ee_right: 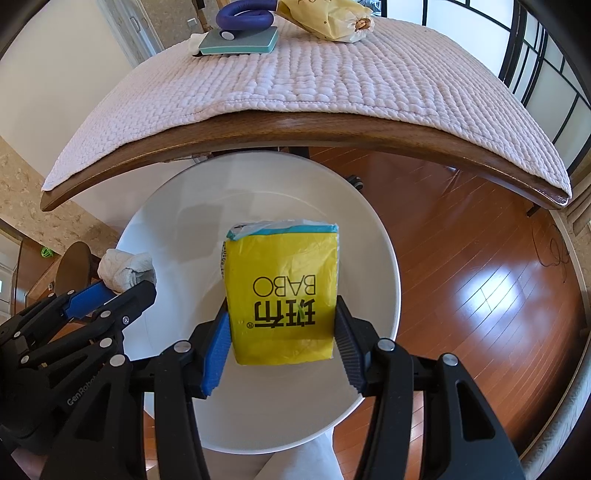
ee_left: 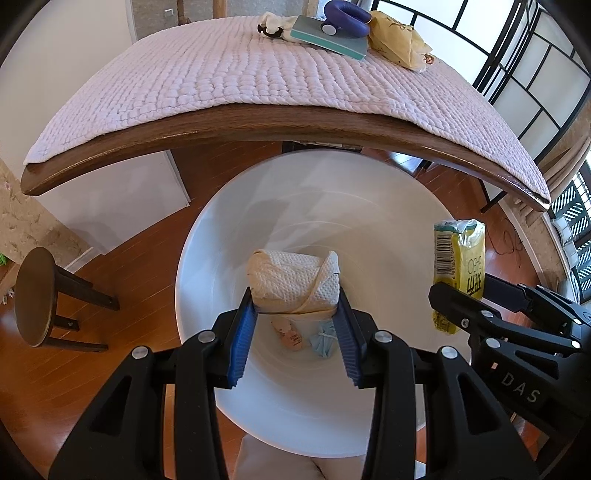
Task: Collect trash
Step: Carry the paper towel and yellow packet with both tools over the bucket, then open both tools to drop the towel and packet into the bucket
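Trash bin (ee_left: 207, 236), a smooth white round tub on glossy wood flooring, stands just in front of the table (ee_left: 229, 122), partly under its curved dark-wood edge. Left gripper (ee_left: 295, 314): jaws clenched on a wad of embossed white paper towel (ee_left: 291, 282), held over the bin's mouth. Right gripper (ee_right: 280, 325): jaws clenched on a crinkled yellow plastic tissue pack (ee_right: 282, 284) with a teal-and-white torn top and black lettering, also over the bin. The left wrist view alone shows the bin floor, where a small pinkish wrapper (ee_left: 288, 334) and a pale blue scrap (ee_left: 325, 338), possibly a folded mask, lie side by side; the pack hides this area in the right wrist view. A quilted lilac cloth (ee_right: 332, 74) of pebbled texture covers the table; at its far side rest a teal-edged brush with a looped purple handle (ee_right: 240, 38) and a wrinkled yellow bag (ee_right: 325, 18). Left of the bin stands a round dark stool (ee_left: 35, 295).
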A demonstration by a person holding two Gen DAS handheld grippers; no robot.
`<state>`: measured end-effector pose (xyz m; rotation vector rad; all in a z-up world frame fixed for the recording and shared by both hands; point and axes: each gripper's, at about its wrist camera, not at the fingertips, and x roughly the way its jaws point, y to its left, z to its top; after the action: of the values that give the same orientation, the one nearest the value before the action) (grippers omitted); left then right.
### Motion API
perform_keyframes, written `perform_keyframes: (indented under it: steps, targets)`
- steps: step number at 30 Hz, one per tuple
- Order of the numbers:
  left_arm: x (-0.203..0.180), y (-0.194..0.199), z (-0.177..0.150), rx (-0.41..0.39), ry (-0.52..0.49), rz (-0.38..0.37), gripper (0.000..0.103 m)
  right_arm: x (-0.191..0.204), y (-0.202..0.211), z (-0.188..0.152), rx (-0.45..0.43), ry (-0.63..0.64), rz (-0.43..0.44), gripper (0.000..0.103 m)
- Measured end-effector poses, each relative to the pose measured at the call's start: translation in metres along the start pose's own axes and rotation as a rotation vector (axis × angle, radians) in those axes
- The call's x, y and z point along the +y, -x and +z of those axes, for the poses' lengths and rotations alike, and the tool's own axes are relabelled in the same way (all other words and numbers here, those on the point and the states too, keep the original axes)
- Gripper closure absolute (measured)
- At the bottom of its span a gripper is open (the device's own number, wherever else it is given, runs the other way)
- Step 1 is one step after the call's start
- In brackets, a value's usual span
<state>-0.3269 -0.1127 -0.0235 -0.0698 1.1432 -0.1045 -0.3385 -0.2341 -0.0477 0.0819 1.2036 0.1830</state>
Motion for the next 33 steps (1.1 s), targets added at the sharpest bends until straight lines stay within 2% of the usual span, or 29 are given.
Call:
perform_keyframes:
  steps: [33]
  targets:
    - [0.0055, -0.0030, 0.0017, 0.002, -0.004, -0.014, 0.060, -0.0048, 0.0009, 0.0021, -0.004, -0.029, -0.011, 0.051]
